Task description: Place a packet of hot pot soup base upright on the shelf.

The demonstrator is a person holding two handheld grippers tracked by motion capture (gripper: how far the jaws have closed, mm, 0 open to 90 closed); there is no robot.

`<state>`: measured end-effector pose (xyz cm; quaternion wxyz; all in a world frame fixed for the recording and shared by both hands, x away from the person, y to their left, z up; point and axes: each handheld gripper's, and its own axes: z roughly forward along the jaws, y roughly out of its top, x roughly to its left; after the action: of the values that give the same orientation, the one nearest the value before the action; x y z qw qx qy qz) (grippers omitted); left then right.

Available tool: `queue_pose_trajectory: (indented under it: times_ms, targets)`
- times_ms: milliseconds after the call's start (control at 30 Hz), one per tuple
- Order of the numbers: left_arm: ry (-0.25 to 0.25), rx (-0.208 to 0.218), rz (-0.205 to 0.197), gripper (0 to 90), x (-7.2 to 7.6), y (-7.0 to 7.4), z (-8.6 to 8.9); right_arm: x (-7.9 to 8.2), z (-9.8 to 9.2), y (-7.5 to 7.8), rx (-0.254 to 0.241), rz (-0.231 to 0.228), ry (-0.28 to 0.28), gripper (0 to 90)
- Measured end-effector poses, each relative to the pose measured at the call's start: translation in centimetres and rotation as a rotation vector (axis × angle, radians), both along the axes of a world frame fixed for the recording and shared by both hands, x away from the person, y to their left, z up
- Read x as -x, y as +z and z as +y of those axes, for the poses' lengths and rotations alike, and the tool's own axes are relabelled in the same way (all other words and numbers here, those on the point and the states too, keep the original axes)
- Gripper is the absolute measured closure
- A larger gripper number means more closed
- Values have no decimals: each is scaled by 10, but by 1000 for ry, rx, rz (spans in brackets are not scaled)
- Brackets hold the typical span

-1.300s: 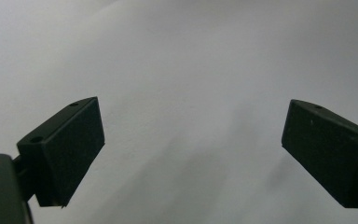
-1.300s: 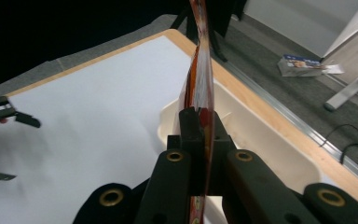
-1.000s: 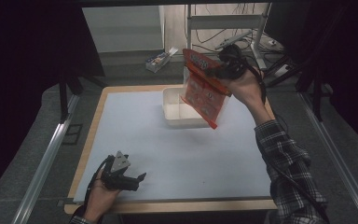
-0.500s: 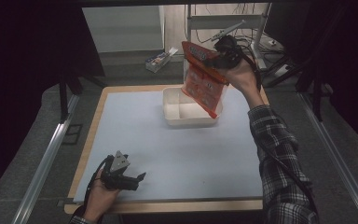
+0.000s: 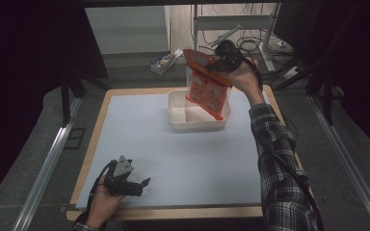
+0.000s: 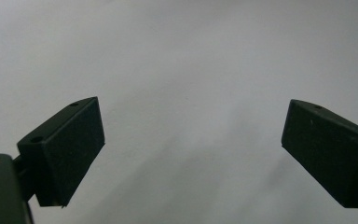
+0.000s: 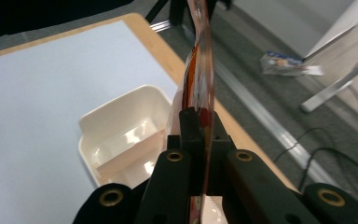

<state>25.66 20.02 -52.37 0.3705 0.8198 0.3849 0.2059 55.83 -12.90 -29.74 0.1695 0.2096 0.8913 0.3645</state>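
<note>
The right gripper (image 5: 220,63), closed on the edge of a flat red-orange printed plastic packet (image 5: 203,83), has raised it higher above the white divided plastic tray (image 5: 196,124) on the tabletop (image 5: 135,125). It seems the packet is leaving the tray. The left gripper (image 5: 143,184) rests open near the front edge.

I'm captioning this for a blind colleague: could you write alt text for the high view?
The right gripper holds an orange printed bag tilted above a white divided tray at the table's far side. The open left gripper rests near the front edge.
</note>
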Motion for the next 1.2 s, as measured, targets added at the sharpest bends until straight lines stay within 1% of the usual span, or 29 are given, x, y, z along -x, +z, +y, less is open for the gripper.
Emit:
queue_pose_trajectory:
  times_ms: [133, 200, 267, 300, 333, 367, 400, 467, 533, 600, 633, 667, 733, 833, 867, 1033, 1133, 1200]
  targets:
    - [-1, -2, -1, 57, 0, 0, 0, -4, 4, -17, 13, 35, 6, 889]
    - [-2, -7, 1, 57, 0, 0, 0, -7, 3, -25, 8, 50, -9, 888]
    - [-2, -6, 1, 57, 0, 0, 0, -12, 1, -33, 5, 64, -29, 887]
    - [-2, -6, 2, 57, 0, 0, 0, -13, -1, -35, -4, 62, -36, 887]
    - [-3, -5, 2, 57, 0, 0, 0, -15, -4, -36, -19, 65, -52, 886]
    - [-3, -2, 4, 57, 0, 0, 0, -19, -12, -38, -40, 80, -88, 882]
    - [-4, -4, 5, 57, 0, 0, 0, -19, -12, -38, -40, 80, -88, 882]
    - [-5, -4, 6, 57, 0, 0, 0, -22, -18, -40, -35, 62, -127, 877]
    - [-4, -5, 6, 57, 0, 0, 0, -24, -24, -43, -52, 66, -152, 870]
    - [-4, -6, 7, 57, 0, 0, 0, -27, -28, -46, -59, 55, -173, 858]
    - [-4, -7, 7, 57, 0, 0, 0, -30, -30, -48, -54, 54, -201, 850]
    - [-4, -8, 8, 57, 0, 0, 0, -30, -30, -48, -54, 54, -201, 850]
    - [-4, -8, 9, 57, 0, 0, 0, -32, -32, -50, -57, 52, -226, 832]
    - [-5, -10, 8, 57, 0, 0, 0, -35, -32, -53, -50, 34, -255, 811]
    - [-5, -9, 8, 57, 0, 0, 0, -37, -32, -55, -45, 22, -265, 798]
    - [-4, -9, 12, 57, 0, -1, -1, -41, -32, -57, -41, 7, -315, 717]
    - [-2, -11, 11, 57, 0, -1, 0, -45, -33, -58, -37, 0, -348, 619]
    - [0, -11, 12, 57, 0, -1, 0, -46, -34, -59, -29, -15, -377, 516]
